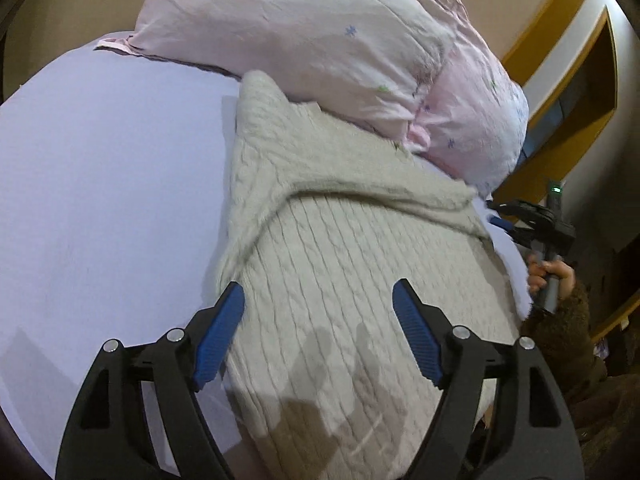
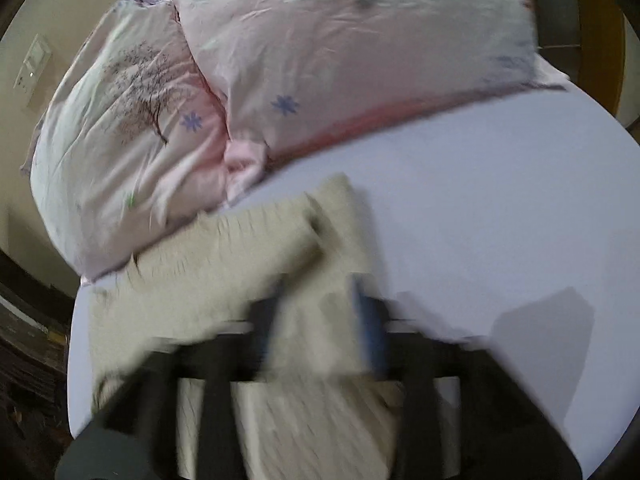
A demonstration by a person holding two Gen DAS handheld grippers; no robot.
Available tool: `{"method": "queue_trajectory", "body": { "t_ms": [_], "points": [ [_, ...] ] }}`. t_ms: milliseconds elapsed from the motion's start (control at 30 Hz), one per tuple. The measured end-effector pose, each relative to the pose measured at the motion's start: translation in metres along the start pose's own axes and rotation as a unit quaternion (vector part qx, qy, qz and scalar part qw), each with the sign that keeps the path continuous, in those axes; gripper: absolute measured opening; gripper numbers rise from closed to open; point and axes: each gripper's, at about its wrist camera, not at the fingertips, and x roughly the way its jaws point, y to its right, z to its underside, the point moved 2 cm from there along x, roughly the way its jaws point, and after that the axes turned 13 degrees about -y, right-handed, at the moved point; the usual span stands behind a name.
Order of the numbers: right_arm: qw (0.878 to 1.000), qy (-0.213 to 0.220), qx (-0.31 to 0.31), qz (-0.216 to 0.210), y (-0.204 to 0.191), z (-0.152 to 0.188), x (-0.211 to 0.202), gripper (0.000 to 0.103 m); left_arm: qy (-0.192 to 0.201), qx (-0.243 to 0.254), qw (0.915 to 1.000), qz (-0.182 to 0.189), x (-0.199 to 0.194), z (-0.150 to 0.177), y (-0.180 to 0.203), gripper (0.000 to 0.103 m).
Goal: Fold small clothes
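Observation:
A cream cable-knit sweater (image 1: 340, 264) lies on the lavender bed sheet (image 1: 104, 184), partly folded, with a flap laid across its upper part. My left gripper (image 1: 318, 300) is open and empty, hovering just above the sweater's near part. My right gripper (image 2: 316, 320) is blurred by motion in its own view; its blue pads stand apart with sweater fabric (image 2: 224, 280) between and below them. It also shows in the left wrist view (image 1: 532, 220) at the sweater's far right edge, held by a hand.
A pink patterned pillow (image 1: 320, 40) and a bunched pink quilt (image 2: 132, 128) lie against the sweater's far edge. A wooden frame (image 1: 568, 92) stands beyond the bed on the right. Bare sheet (image 2: 500, 200) stretches beside the sweater.

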Motion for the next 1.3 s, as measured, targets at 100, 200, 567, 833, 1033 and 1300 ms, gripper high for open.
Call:
{"method": "queue_trajectory", "body": {
  "t_ms": [100,200,567,833,1033,1300],
  "points": [
    [1.000,-0.024,-0.003,0.003,0.033,0.044,-0.015,0.064,0.017,-0.004,0.9998,-0.006,-0.009,0.011,0.000,0.078],
    [0.998,-0.057,0.009,-0.017,0.062,0.085,-0.018,0.049,0.039,-0.033,0.9986,-0.017,-0.023,0.022,-0.007,0.078],
    [0.971,-0.118,-0.037,-0.204,0.071,0.209,-0.054,0.035,0.029,-0.028,0.9947,0.095,-0.043,0.104,0.005,0.060],
    [0.966,-0.148,-0.008,-0.211,0.096,0.238,-0.057,0.058,-0.003,-0.069,0.9891,0.130,-0.029,0.145,-0.004,0.063],
    [0.945,-0.186,-0.027,-0.269,0.084,0.244,-0.024,0.009,-0.034,-0.067,0.9823,0.172,-0.002,0.138,0.000,0.036],
    [0.943,-0.038,-0.123,-0.306,0.038,0.161,-0.106,0.008,0.013,0.009,0.9832,0.182,-0.050,0.078,0.035,0.011]
  ]
}}
